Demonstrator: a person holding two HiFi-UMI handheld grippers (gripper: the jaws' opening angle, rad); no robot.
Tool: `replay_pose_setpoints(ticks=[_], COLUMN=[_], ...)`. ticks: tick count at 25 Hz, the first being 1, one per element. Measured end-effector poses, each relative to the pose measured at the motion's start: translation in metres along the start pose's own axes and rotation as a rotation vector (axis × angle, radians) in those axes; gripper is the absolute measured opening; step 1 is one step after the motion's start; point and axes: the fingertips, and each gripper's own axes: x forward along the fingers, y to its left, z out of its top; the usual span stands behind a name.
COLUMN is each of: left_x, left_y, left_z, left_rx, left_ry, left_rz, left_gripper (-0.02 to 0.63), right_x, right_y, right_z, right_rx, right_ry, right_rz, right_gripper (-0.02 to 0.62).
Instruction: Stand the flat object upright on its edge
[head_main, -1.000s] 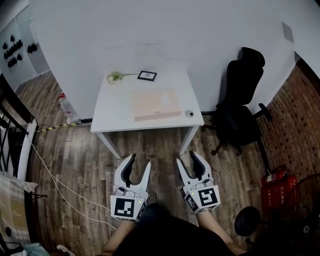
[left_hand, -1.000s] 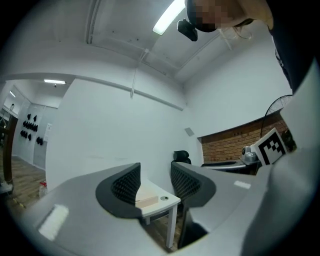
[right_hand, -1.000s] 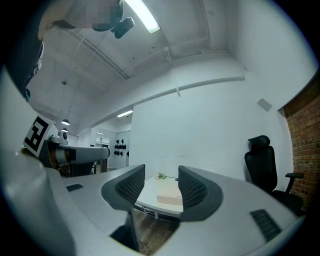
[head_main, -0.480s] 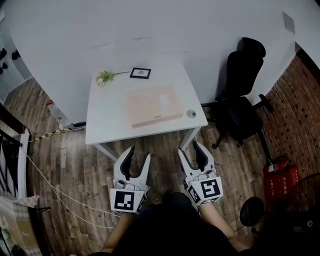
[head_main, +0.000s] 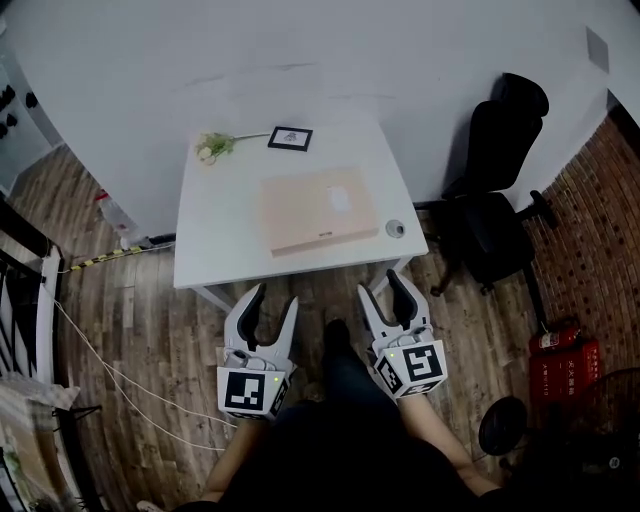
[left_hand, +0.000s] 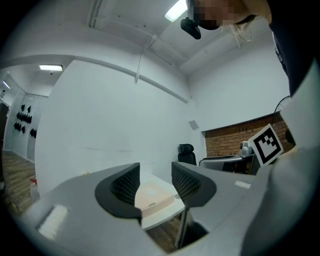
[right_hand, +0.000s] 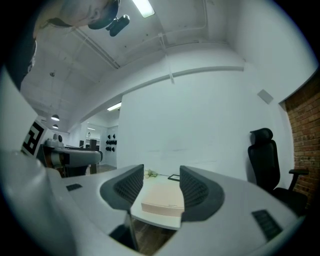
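A flat beige box (head_main: 316, 210) lies on its broad face in the middle of the white table (head_main: 215, 230). It also shows between the jaws in the left gripper view (left_hand: 152, 194) and the right gripper view (right_hand: 162, 199), still some way off. My left gripper (head_main: 269, 305) hangs over the wooden floor just short of the table's near edge, open and empty. My right gripper (head_main: 385, 290) is beside it, also open with nothing between its fingers.
At the table's back stand a small black picture frame (head_main: 290, 138) and a flower sprig (head_main: 215, 145). A small round object (head_main: 395, 229) sits near the front right corner. A black office chair (head_main: 497, 190) stands to the right, a red extinguisher (head_main: 558, 340) on the floor.
Both grippers have come nearer to the table's front edge, and the table now sits closer in view. The box has not moved.
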Motion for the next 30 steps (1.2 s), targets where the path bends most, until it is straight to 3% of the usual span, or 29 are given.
replay_pose_setpoints(ticks=[10,23,30], left_x=[0.094,0.223,0.256], left_y=[0.054,0.107,0.136], left_z=[-0.008,-0.056,-0.107], left_rx=[0.004,0.02,-0.065], left_ry=[-0.009,0.123,0.25], left_rz=[0.056,0.133,0.21], left_gripper=[0.184,0.184,0.184], right_x=[0.103,0.236,0.28], right_y=[-0.054,-0.138,-0.173], right_z=[-0.02,-0.053,-0.107], right_rx=[0.007,-0.004,0.017], right_ry=[0.045,0.16,0.293], right_rz=[0.032,0.151,0.198], right_gripper=[0.193,0.193,0.198])
